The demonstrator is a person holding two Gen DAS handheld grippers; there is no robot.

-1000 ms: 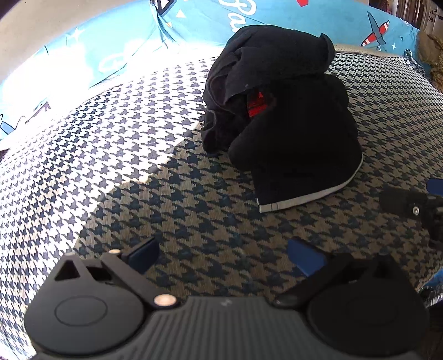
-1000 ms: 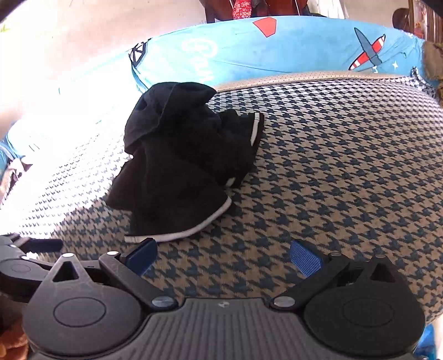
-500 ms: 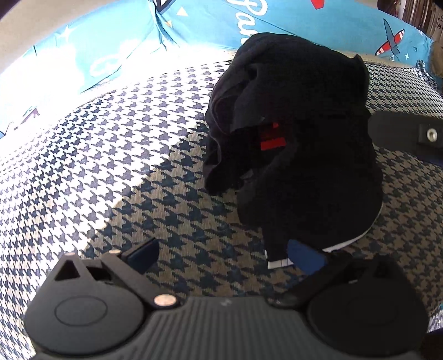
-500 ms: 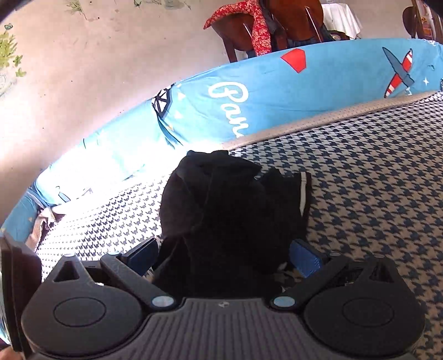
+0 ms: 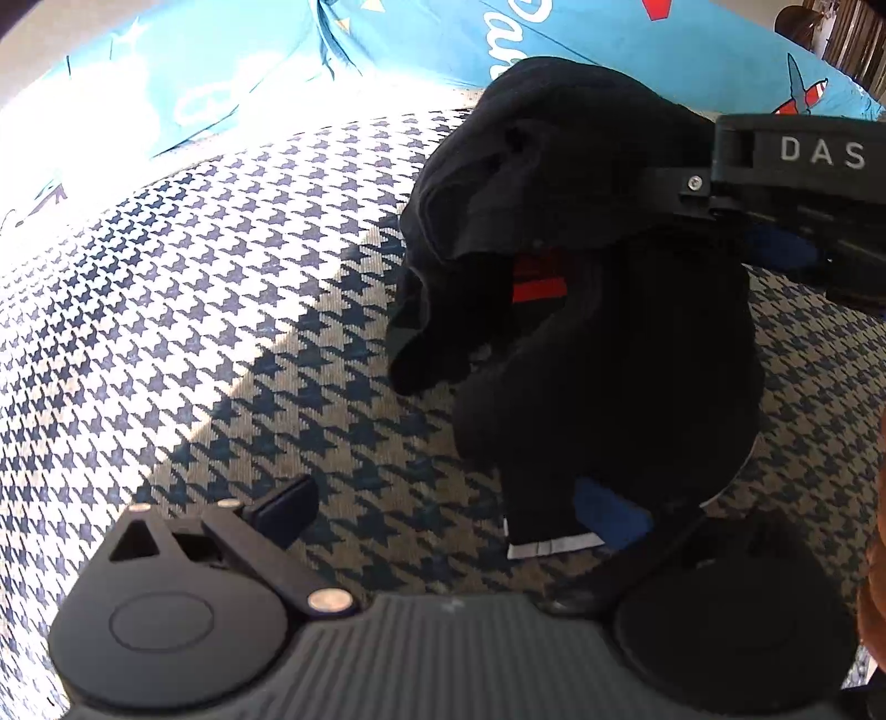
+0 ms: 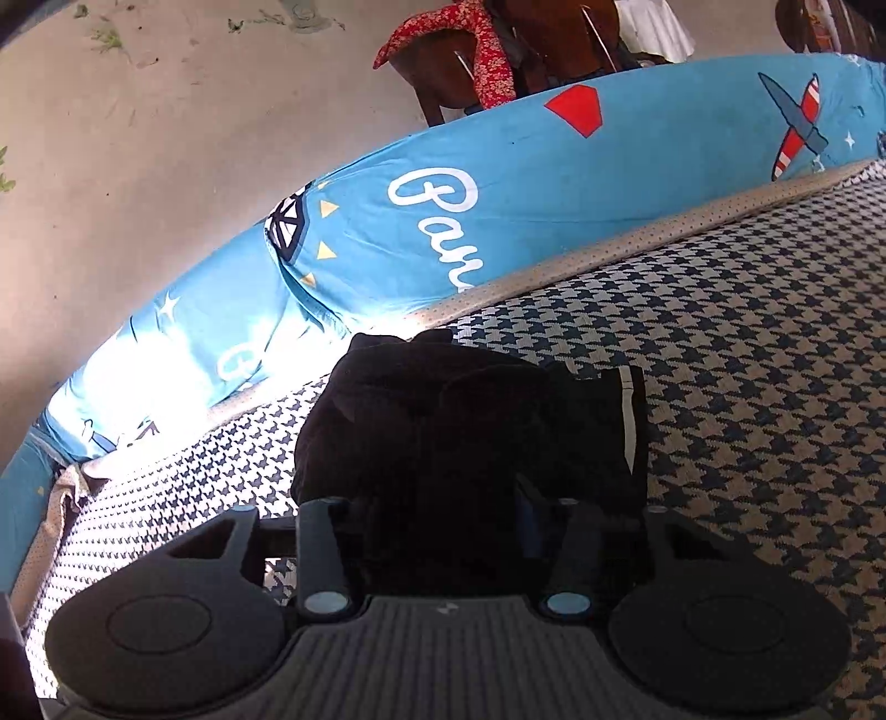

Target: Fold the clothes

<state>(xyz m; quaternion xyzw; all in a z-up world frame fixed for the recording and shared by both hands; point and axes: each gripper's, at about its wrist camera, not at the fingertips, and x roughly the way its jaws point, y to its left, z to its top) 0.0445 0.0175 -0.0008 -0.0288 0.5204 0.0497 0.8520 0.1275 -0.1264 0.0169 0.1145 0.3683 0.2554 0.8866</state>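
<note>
One crumpled black garment with white edge trim and a red label (image 5: 581, 332) lies heaped on the navy-and-cream houndstooth woven cover of a bed (image 5: 221, 332), toward the 12 o'clock edge of the cover. Beyond it, at 12 o'clock, runs a bright blue printed sheet with white script and red aeroplane motifs (image 6: 498, 210); past that stand a plain beige wall (image 6: 138, 138) and a brown wooden chair draped with red floral cloth (image 6: 487, 50).

Left tool (image 5: 443, 509): released, jaws spread wide; its right blue pad (image 5: 609, 512) overlaps the garment's white-trimmed hem, the left pad over bare cover. Whether the pad touches the cloth cannot be told.

Right tool (image 6: 437, 531): clenched on the garment, black cloth bunched between narrowed jaws. In the left wrist view it enters from 3 o'clock, across the top of the heap, and blocks sight of the far right side.

No containers are in view.

Garment's long axis, in the left view, runs roughly 12 to 6 o'clock, hem at 6 o'clock.
</note>
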